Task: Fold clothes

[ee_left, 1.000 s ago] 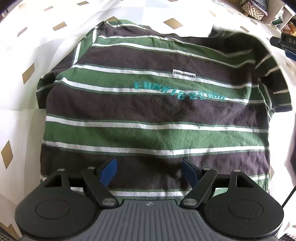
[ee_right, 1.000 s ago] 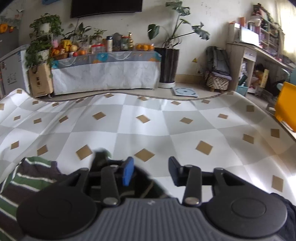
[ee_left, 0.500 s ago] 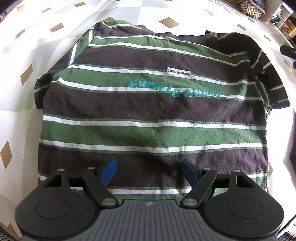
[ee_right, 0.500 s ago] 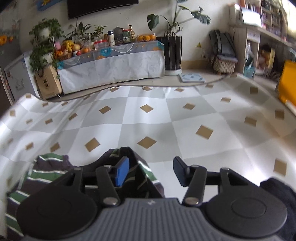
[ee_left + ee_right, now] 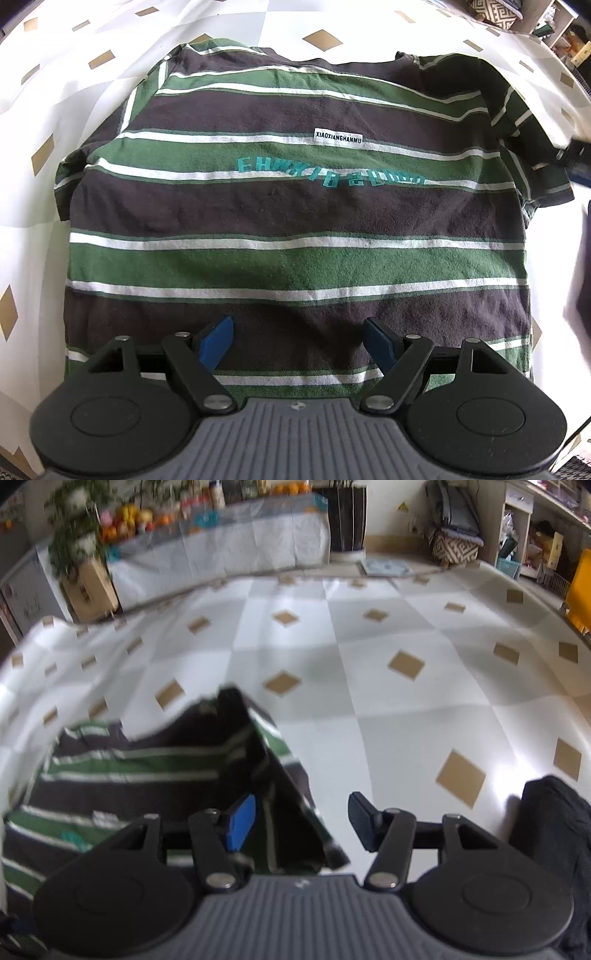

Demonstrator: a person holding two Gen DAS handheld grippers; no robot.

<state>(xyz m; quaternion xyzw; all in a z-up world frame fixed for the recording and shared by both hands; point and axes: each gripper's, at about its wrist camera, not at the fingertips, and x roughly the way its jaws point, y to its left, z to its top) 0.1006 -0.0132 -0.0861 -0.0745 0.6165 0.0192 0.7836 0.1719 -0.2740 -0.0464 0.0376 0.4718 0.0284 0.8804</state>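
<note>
A T-shirt [image 5: 295, 258] with green, dark and white stripes lies spread flat, front up, on the checked cloth, collar at the far side. My left gripper [image 5: 295, 332] hovers over the hem with its jaws open and nothing between them. In the right wrist view, the shirt's sleeve [image 5: 280, 775] lies on the cloth under my right gripper [image 5: 301, 808]. Its jaws are opening and the pads do not press on the fabric. The right gripper's tip also shows at the left wrist view's right edge, as a dark part [image 5: 576, 162] beside the sleeve.
The white cloth with tan diamonds [image 5: 406, 701] stretches far beyond the shirt. A dark garment [image 5: 546, 819] lies to the right of my right gripper. Beyond the cloth stand a covered table with plants and fruit [image 5: 221, 554] and shelves [image 5: 517, 535].
The shirt's right shoulder, blurred and lifted a second ago, now lies flat. My right gripper has tipped downward over the sleeve and its jaws have widened. The left gripper has stayed put.
</note>
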